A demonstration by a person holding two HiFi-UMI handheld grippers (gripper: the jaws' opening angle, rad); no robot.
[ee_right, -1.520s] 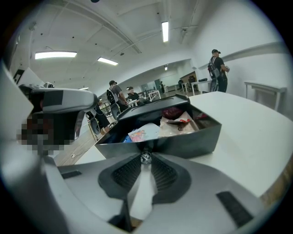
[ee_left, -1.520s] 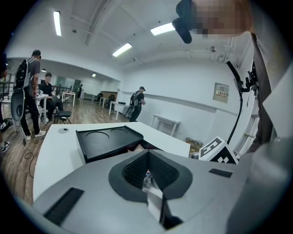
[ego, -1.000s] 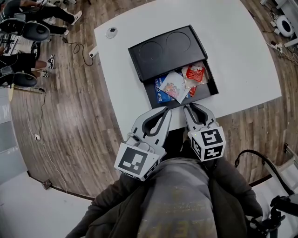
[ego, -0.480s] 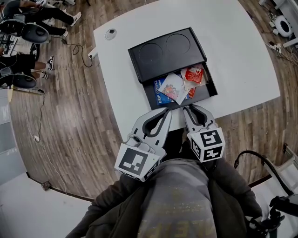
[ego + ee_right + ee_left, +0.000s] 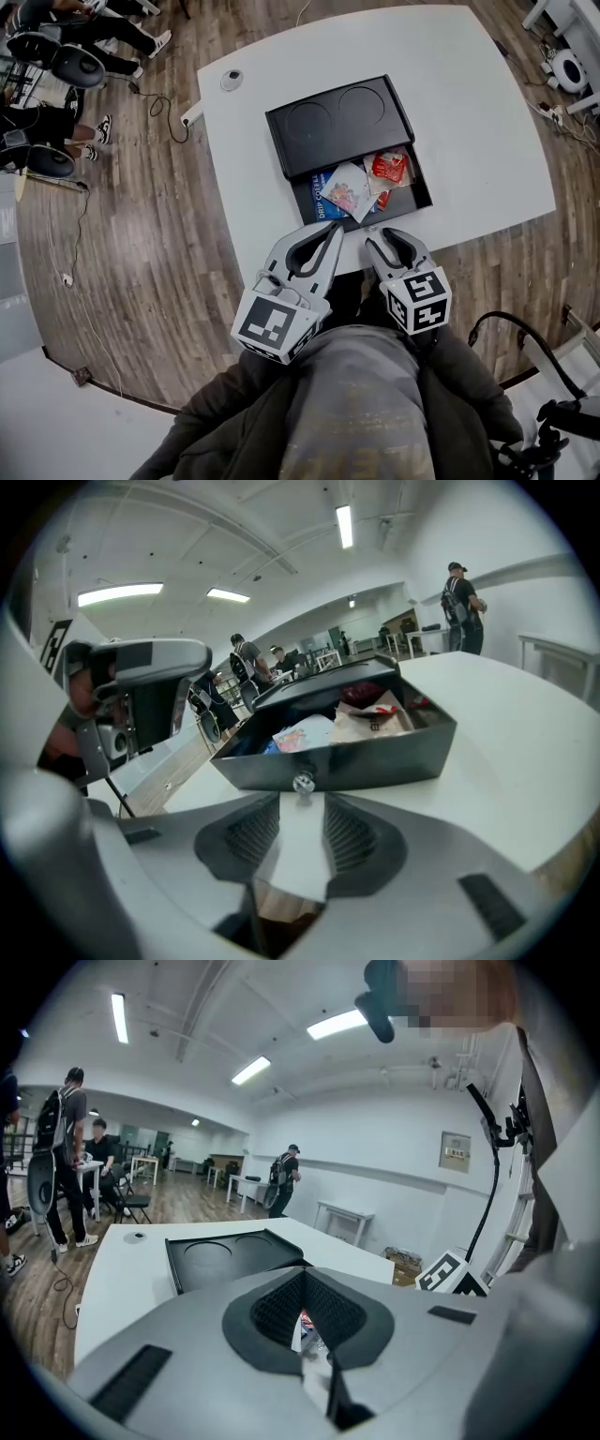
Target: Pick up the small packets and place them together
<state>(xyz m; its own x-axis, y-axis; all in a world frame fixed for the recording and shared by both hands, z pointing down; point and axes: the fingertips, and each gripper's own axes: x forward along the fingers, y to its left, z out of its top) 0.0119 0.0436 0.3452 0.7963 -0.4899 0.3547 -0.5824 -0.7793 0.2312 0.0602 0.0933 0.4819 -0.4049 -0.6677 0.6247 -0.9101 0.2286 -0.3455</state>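
Note:
A black box (image 5: 339, 124) stands on the white table (image 5: 478, 112) with its drawer (image 5: 421, 184) pulled out toward me. In the drawer lie a blue coffee packet (image 5: 323, 195), a pale printed packet (image 5: 349, 187) and a red packet (image 5: 389, 167). My right gripper (image 5: 380, 236) sits just short of the drawer front. In the right gripper view its jaws are opening, with the small metal knob (image 5: 302, 782) just ahead of the tips of the right gripper (image 5: 302, 803) and nothing pressed between them. My left gripper (image 5: 336, 231) hovers beside it, tips together, holding nothing.
A small round device (image 5: 232, 80) lies at the table's far left corner, and a white plug with a cable (image 5: 190, 116) hangs off that edge. People and chairs (image 5: 56, 61) are on the wooden floor to the left. The table's near edge runs just under both grippers.
The right gripper has drawn back a little from the drawer front and its jaws have spread apart. The left gripper has stayed where it was.

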